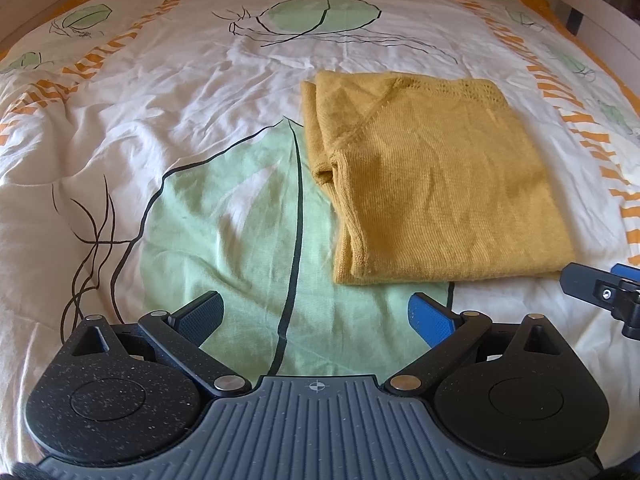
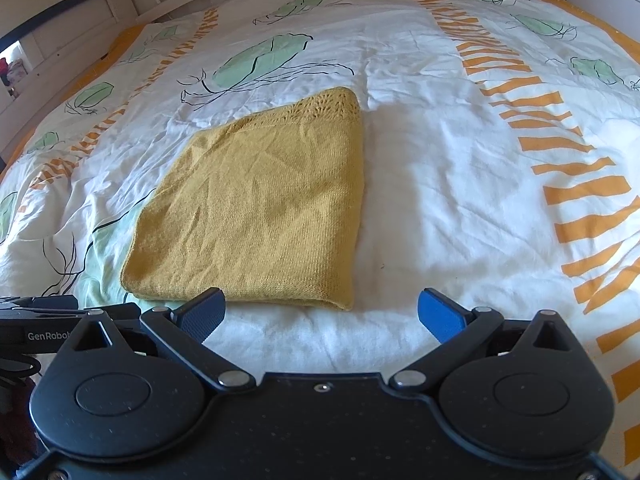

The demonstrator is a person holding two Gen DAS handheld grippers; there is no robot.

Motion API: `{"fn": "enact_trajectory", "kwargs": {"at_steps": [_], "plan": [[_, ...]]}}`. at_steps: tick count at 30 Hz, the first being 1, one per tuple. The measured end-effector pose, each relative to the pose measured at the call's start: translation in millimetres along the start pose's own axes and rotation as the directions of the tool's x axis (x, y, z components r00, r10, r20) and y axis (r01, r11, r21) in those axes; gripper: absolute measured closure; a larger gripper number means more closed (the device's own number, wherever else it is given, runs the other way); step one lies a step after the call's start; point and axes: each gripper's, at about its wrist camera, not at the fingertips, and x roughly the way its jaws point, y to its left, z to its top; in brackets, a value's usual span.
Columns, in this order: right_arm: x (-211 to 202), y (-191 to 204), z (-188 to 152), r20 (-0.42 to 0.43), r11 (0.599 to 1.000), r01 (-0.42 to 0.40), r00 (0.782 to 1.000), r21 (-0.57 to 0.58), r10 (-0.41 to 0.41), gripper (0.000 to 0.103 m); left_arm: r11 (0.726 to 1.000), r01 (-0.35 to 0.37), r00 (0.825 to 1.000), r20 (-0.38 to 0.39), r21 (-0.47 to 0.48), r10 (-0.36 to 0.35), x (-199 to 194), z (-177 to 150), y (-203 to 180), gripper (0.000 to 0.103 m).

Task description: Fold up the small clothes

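A mustard-yellow knit garment (image 1: pixel 432 184) lies folded into a flat rectangle on the bed; it also shows in the right wrist view (image 2: pixel 256 216). My left gripper (image 1: pixel 316 316) is open and empty, held in front of and to the left of the garment's near edge. My right gripper (image 2: pixel 320 314) is open and empty, just in front of the garment's near right corner. The right gripper's tip (image 1: pixel 600 288) shows at the right edge of the left wrist view.
The bed is covered by a white duvet (image 1: pixel 160 120) with green leaf prints and orange stripes (image 2: pixel 580 192). A white bed frame (image 2: pixel 72 12) runs along the far side. The left gripper's body (image 2: pixel 40 320) sits at the left edge of the right wrist view.
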Motion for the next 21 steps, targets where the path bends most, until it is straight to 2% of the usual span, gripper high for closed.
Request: {"fn": "enact_trajectory", "kwargs": {"at_steps": [21], "plan": [[1.8,-0.5,-1.1,-0.005,1.000,-0.002,1.000,0.009,0.002,0.001,1.000,0.013,1.000,0.007,-0.008,-0.013,-0.5,0.8,1.5,0.003]]}}
